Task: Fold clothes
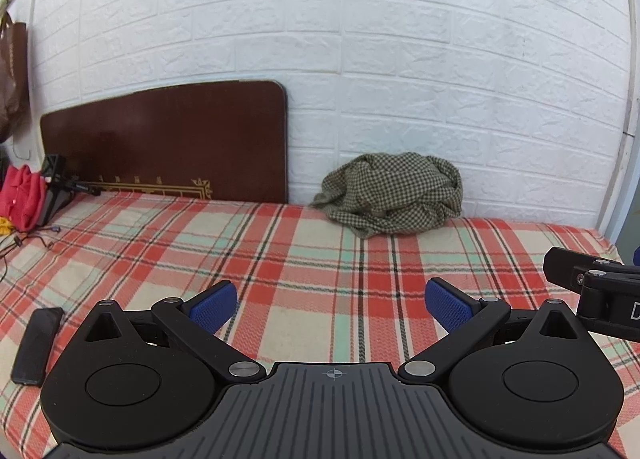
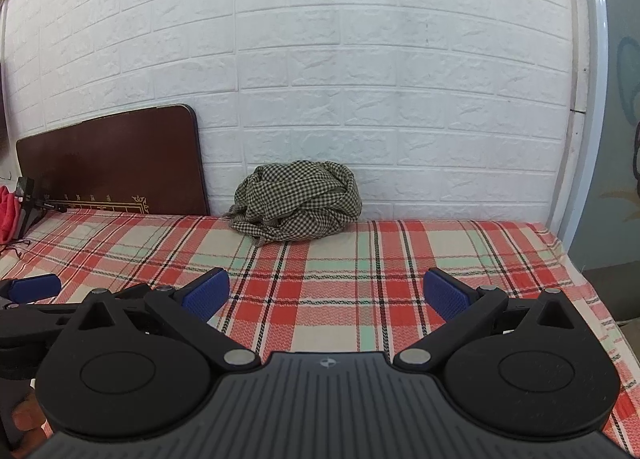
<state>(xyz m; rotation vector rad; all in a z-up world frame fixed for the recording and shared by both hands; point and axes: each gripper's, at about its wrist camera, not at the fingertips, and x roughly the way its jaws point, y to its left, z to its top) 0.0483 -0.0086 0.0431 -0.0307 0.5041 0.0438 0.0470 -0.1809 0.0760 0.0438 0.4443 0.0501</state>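
Your left tool (image 1: 331,307) hangs over the bed (image 1: 280,259) with its blue pads (image 1: 214,305) spread wide apart and nothing between them. Your right tool (image 2: 326,295) is in the same state: pads far apart, empty, held low over the plaid sheet (image 2: 340,279). The two tools sit side by side, close enough that each shows at the edge of the other's view.

The garment you are to fold, a green-and-cream checked cloth (image 1: 390,195), lies in a crumpled heap at the far edge of the bed, pressed against the white brick wall (image 1: 360,39). It is well apart from both tools (from the right wrist view it sits slightly left of centre (image 2: 298,199)).

To the left of the heap, a dark brown board (image 1: 168,139) with gold trim leans upright against the wall. A black phone (image 1: 36,345) lies flat on the sheet near your left tool, on its left side. Farther left you have red fabric (image 1: 22,197) at the bed's end, with a black stand (image 1: 56,187) beside it and some thin cables trailing on the sheet.
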